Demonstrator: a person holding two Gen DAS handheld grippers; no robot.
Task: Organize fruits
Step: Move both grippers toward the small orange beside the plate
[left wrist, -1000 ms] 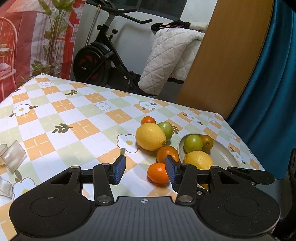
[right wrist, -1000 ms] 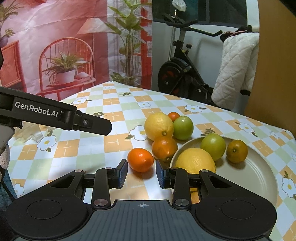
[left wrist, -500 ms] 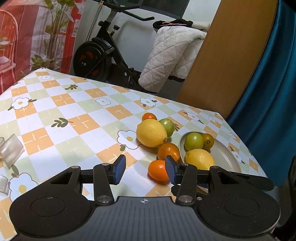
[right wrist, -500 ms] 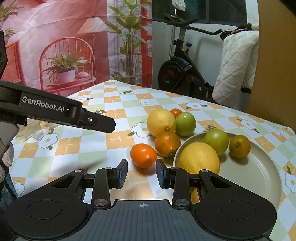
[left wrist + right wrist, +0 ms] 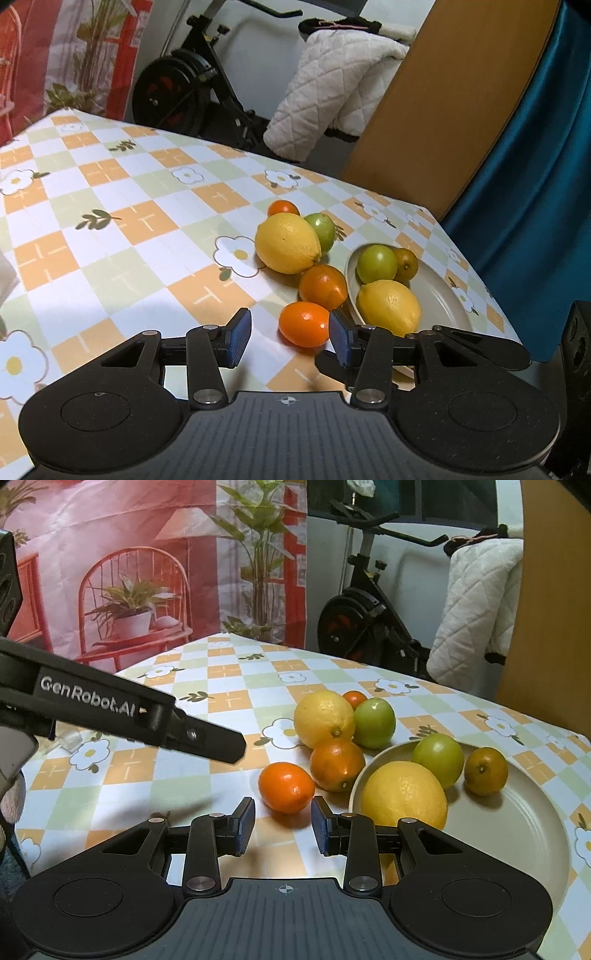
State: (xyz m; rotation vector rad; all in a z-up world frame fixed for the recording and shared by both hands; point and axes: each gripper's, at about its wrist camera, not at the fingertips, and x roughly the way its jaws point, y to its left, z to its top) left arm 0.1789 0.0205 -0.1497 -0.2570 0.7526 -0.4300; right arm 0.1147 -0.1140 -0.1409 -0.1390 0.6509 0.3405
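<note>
A beige plate [image 5: 517,834] holds a lemon [image 5: 404,794], a green fruit [image 5: 437,755] and a dark orange [image 5: 485,770]. On the cloth beside it lie a small orange [image 5: 286,786], a second orange [image 5: 336,762], a lemon [image 5: 323,718], a green fruit [image 5: 373,722] and a tiny red-orange fruit [image 5: 354,698]. My right gripper [image 5: 283,825] is open and empty, just short of the small orange. My left gripper [image 5: 287,338] is open and empty, close in front of the same small orange [image 5: 303,323]. The plate also shows in the left wrist view [image 5: 439,295].
The table wears a checked flower cloth [image 5: 147,221]. The left gripper's arm [image 5: 110,709] crosses the right wrist view at the left. An exercise bike [image 5: 192,92] with a white quilt [image 5: 332,96] and a wooden panel [image 5: 461,92] stand behind the table's far edge.
Both grippers have moved forward toward the small orange. The fruits have not moved. Both grippers stay open.
</note>
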